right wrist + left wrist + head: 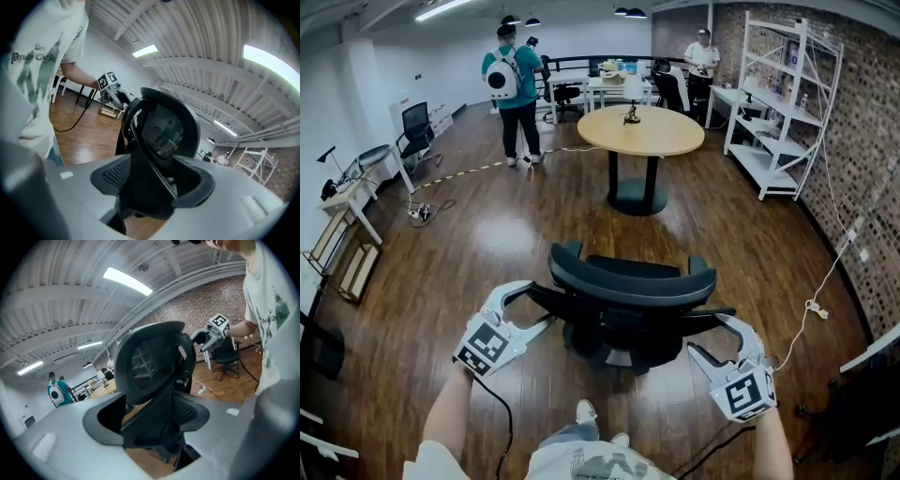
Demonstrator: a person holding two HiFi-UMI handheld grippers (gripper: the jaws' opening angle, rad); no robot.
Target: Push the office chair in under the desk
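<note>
A: Where do our tongs stand?

B: Our left gripper (534,307) has its jaws spread wide. A dark strut on the left side of the office chair (623,277) runs up between them. As far as we can judge, the pads sit on either side of it without pinching. Our right gripper (705,334) mirrors that: jaws wide, the right-hand strut between them, nothing clamped.

A: So we hold nothing?

B: Nothing. We only bracket the chair at both sides, just below its curved backrest.

A: And the chair itself?

B: It stands on the bare wood floor (487,244) right in front of us, its back toward us and its seat facing the far round table (642,131). It is well apart from that table and from the white desks (600,91) at the far wall. No desk is near it, and we cannot tell which one is meant.

A: How do we push well?

B: We reckon we should bear on both struts evenly and keep our grippers level with each other, so the castors roll straight instead of swivelling. Pushing low on the back should make the chair roll rather than tip. We should steer early toward the desk, stay clear of the white cable (814,307) at the right, and check that the armrests clear the desktop.
</note>
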